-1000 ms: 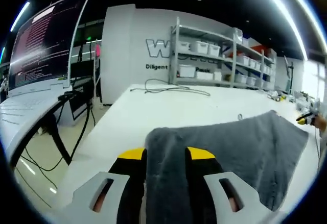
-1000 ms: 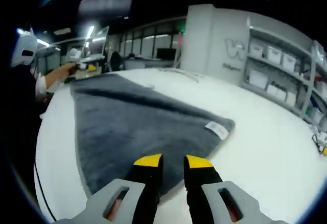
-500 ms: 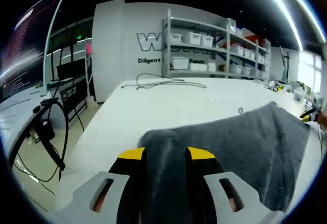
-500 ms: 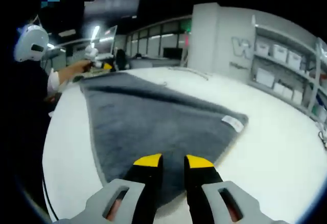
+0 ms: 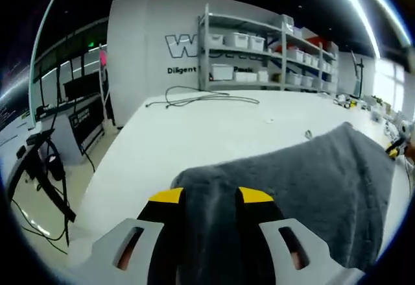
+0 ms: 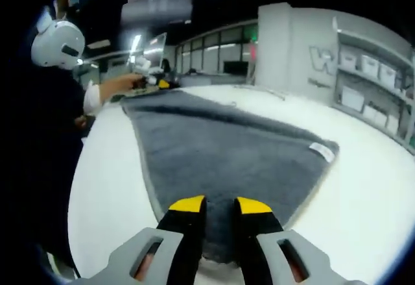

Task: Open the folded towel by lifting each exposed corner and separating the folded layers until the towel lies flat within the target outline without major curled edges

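A dark grey towel [image 5: 305, 181] stretches across the white table [image 5: 194, 126] in the left gripper view. My left gripper [image 5: 211, 197] is shut on the towel's near corner, cloth bunched between the yellow-tipped jaws. In the right gripper view the same towel [image 6: 227, 152] spreads out toward the far left, with a white label [image 6: 322, 151] at its right edge. My right gripper [image 6: 219, 206] is shut on the towel's near corner. The left gripper [image 6: 152, 80] shows far off in a person's hand at the towel's opposite end.
Shelving with white bins [image 5: 259, 54] stands behind the table against a grey wall. A loose cable [image 5: 194, 98] lies on the far part of the table. A desk with hanging cables [image 5: 45, 158] sits to the left. A person [image 6: 39, 142] stands at the table's left side.
Both views have swung: the monitor has slid out of the left gripper view, and the towel corner sits deeper between the right jaws. The towel looks more stretched between the two grippers.
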Motion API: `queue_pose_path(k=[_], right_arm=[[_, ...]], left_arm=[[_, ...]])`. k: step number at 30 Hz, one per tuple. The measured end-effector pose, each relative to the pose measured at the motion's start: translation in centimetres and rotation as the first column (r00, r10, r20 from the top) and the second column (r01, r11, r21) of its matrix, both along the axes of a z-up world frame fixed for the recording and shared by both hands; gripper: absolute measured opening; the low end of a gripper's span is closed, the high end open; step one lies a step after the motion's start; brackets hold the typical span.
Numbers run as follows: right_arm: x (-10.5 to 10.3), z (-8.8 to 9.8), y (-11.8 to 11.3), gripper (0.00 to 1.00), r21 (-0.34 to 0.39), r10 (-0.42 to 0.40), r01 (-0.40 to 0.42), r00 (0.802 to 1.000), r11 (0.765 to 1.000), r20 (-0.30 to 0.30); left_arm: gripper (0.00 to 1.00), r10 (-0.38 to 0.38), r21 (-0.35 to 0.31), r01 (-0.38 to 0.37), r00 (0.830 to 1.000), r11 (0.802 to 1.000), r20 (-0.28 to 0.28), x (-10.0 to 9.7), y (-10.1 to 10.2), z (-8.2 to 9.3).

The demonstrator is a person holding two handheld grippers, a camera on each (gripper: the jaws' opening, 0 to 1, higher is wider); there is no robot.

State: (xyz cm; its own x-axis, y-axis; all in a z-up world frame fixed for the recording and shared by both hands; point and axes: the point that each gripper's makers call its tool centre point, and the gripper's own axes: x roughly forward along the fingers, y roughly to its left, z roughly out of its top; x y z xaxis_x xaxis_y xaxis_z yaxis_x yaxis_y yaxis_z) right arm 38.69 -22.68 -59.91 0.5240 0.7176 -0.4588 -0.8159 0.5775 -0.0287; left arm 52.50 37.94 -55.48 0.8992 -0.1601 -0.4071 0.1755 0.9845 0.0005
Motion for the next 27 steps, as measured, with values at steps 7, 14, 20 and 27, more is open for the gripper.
queue_pose_path(k=[7,14,20,27], right_arm=[[-0.4,-0.1,-0.2,0.15,-0.012,0.018,-0.018,1.0,1.0,0.001],[-1.5,-0.1,0.0,0.15,-0.022,0.046,-0.046,0.999,0.999,0.015],[-1.9,0.0,-0.4,0.15,-0.02,0.036,-0.036,0.999,0.999,0.012],[-2.3,0.0,-0.5,0.15,-0.046,0.037,-0.036,0.999,0.998,0.015]], left_arm=[[0.3,-0.002,0.011,0.002,1.0,1.0,-0.004,1.8,0.1,-0.2],[0.29,0.005,0.031,-0.004,0.999,0.999,-0.036,3.0,0.5,-1.3],[0.27,0.003,0.044,-0.001,0.999,0.999,-0.044,3.7,0.5,-1.8],[0.21,-0.002,0.052,0.005,0.998,0.999,-0.055,4.7,0.1,-2.4]])
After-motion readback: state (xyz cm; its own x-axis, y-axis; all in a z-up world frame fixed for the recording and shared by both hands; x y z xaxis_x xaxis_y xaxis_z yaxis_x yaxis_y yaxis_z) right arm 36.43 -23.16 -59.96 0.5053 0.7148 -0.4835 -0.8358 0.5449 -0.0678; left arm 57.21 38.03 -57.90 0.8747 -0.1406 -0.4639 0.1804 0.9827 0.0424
